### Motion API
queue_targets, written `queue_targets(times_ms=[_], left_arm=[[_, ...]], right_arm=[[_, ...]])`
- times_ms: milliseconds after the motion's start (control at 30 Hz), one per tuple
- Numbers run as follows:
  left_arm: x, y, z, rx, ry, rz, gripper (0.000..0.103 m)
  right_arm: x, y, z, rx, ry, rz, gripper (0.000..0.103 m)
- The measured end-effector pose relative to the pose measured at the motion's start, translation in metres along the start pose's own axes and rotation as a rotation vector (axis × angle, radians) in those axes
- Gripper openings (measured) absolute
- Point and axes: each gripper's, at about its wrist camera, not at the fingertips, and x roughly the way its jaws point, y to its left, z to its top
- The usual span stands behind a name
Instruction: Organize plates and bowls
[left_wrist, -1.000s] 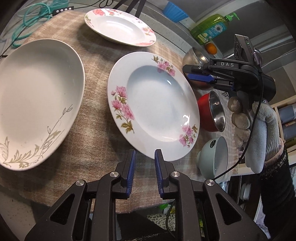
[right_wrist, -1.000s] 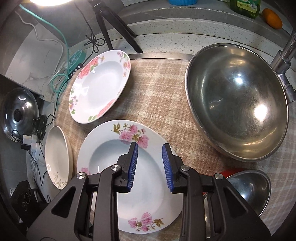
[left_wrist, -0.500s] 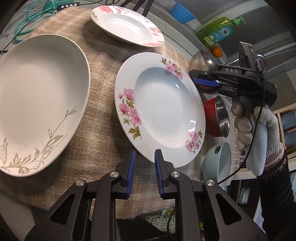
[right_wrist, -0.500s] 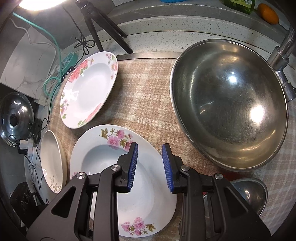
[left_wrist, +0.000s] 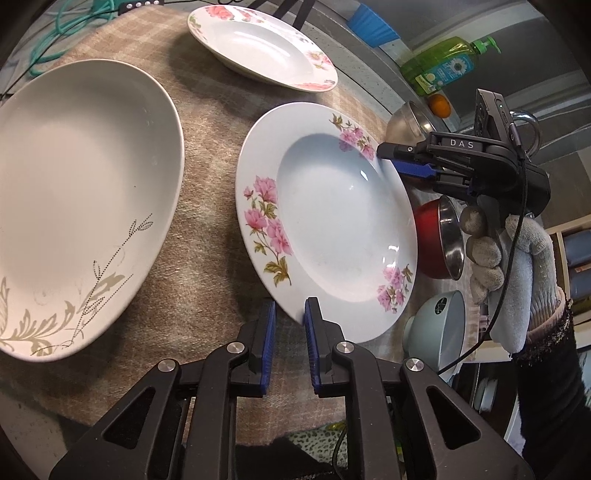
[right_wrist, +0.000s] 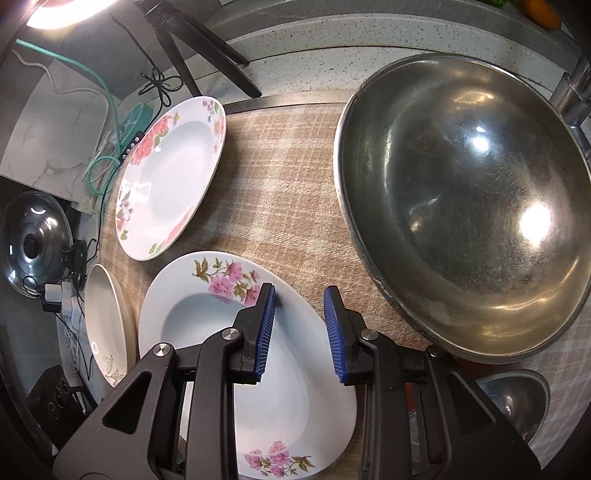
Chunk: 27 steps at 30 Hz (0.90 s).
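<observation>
Three plates: pink-flowered plate (left_wrist: 332, 221), red-flowered plate (left_wrist: 262, 48), leaf-patterned plate (left_wrist: 74, 192); four bowls.

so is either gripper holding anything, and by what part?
Nothing held. Left gripper and right gripper are both open, each straddling the rim of the white pink-flowered soup plate.

Pink-flowered plate (left_wrist: 325, 218) flat on checked cloth, cream plate (left_wrist: 77, 199) beside it

Left gripper (left_wrist: 288, 317): black angular frame, silver screws, ribbed blue pads; right gripper (left_wrist: 391, 158) matches, its housing lettered "DAS", black cable trailing; beneath that housing, a grey knit glove (left_wrist: 513, 258) and dark sleeve.
</observation>
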Motion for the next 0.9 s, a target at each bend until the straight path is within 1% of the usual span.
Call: queue_targets(times_ms=[133,400,900], left_arm=[[0.002,0.000,0.002,0.003,0.003,-0.004,0.014],[0.001,-0.004,0.001,0.035,-0.002,0.017,0.015],[-0.007,0.005,-0.013,0.028,0.030,0.015,0.014]], right_arm=[[0.000,0.001,0.000,-0.014,-0.002,-0.003,0.029],[0.001,0.006,-0.003,-0.023,-0.006,-0.015,0.029],[0.005,0.021,-0.019,-0.062,0.021,-0.020,0.029]])
